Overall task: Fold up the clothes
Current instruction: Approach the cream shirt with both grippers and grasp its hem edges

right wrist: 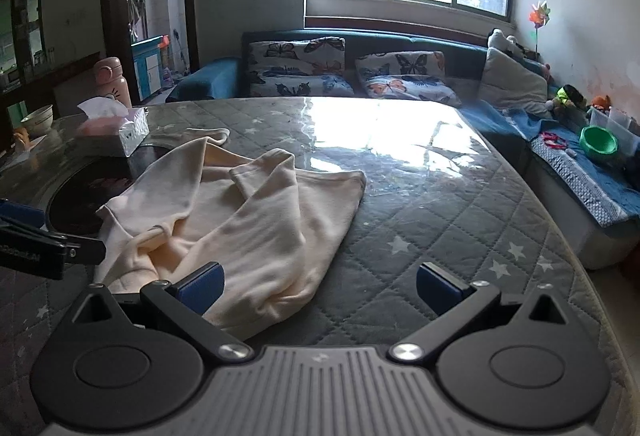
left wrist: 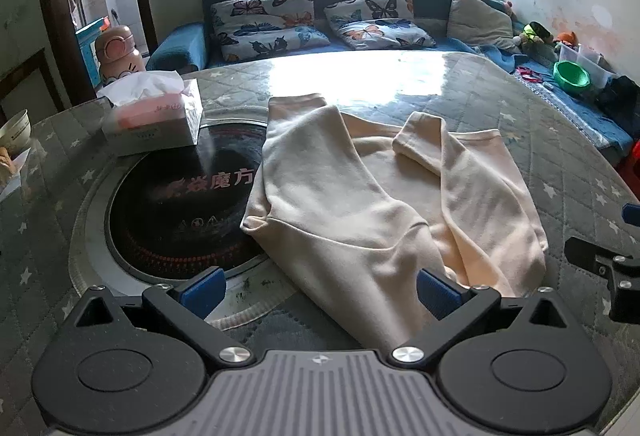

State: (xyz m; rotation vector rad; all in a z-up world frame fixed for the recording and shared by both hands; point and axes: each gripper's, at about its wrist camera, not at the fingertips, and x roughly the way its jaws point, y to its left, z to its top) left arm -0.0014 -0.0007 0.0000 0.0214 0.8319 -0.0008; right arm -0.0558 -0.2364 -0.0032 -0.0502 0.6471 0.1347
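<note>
In the left wrist view, my left gripper [left wrist: 320, 292] sat at the bottom of the frame with its jaws wide apart, holding nothing. The cream sweater [left wrist: 360, 196] filled the centre, lying on the quilted worktop [left wrist: 580, 164] with both sleeves folded in across its body, its left edge overlapping the dark round hotplate [left wrist: 180, 204]. The near hem ran down between my blue pads [left wrist: 202, 290]. A tissue box [left wrist: 154, 122] stood at upper left, clear of the cloth.

In the right wrist view, my right gripper [right wrist: 320, 290] was also at the bottom with its jaws spread apart and empty. The sweater [right wrist: 240, 220] lay left of centre, its near corner just beside my left pad [right wrist: 200, 286]; the other pad hung over bare quilting.

I judged the fabric soft, light and limp, likely to sag and drag its sleeves loose if lifted by one point. So I would pinch the near hem at both corners, through all layers together.
</note>
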